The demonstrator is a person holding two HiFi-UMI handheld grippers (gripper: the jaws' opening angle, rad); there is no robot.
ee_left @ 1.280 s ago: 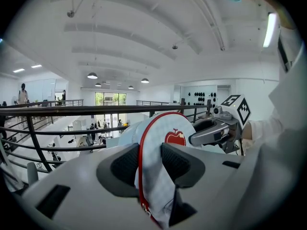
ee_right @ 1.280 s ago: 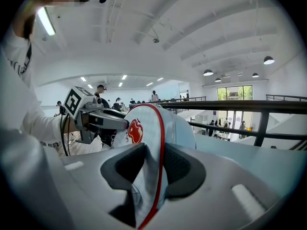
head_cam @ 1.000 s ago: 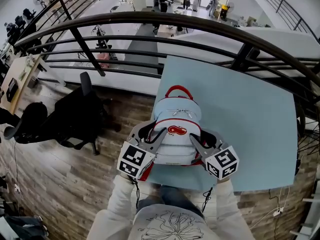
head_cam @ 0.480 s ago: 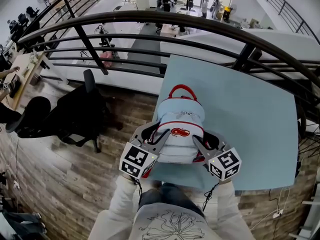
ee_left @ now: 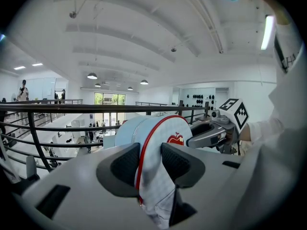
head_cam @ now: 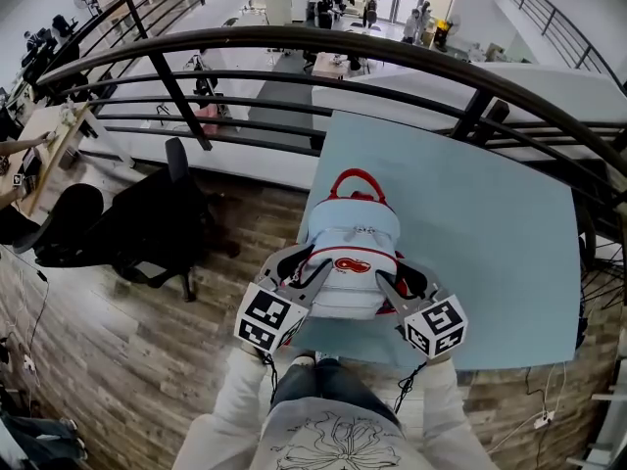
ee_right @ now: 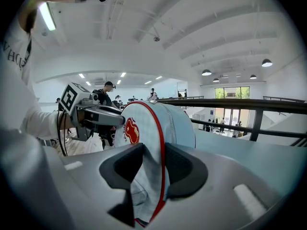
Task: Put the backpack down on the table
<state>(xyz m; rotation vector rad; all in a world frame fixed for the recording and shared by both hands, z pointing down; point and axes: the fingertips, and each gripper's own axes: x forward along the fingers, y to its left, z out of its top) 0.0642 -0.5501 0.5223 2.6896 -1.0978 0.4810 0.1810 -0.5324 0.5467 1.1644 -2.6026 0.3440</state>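
Left hand-held gripper (head_cam: 312, 272) clamped on backpack (head_cam: 351, 248) side fabric at red piping; right hand-held gripper (head_cam: 388, 284) likewise. Backpack over desk (head_cam: 470, 233) 7 o'clock edge, contact unclear. Probably soft, light, saggy; 2 side seams suit gripping.

backpack base: the bottom of the backpack (head_cam: 351, 260) is covered by the left gripper (head_cam: 315, 274) and right gripper (head_cam: 385, 284) in the head view; contact with the table (head_cam: 480, 233) under the grippers can't be told.
clamped fabric (ee_left: 154, 190): behind each gripper's jaws it drops out of sight into the gripper body.
railing (head_cam: 411, 52): beyond the grippers, cut by both side edges.
people (ee_left: 93, 127): far past the left gripper, too small to make out.
person's torso (head_cam: 333, 444): behind the grippers, cut by the bottom edge.
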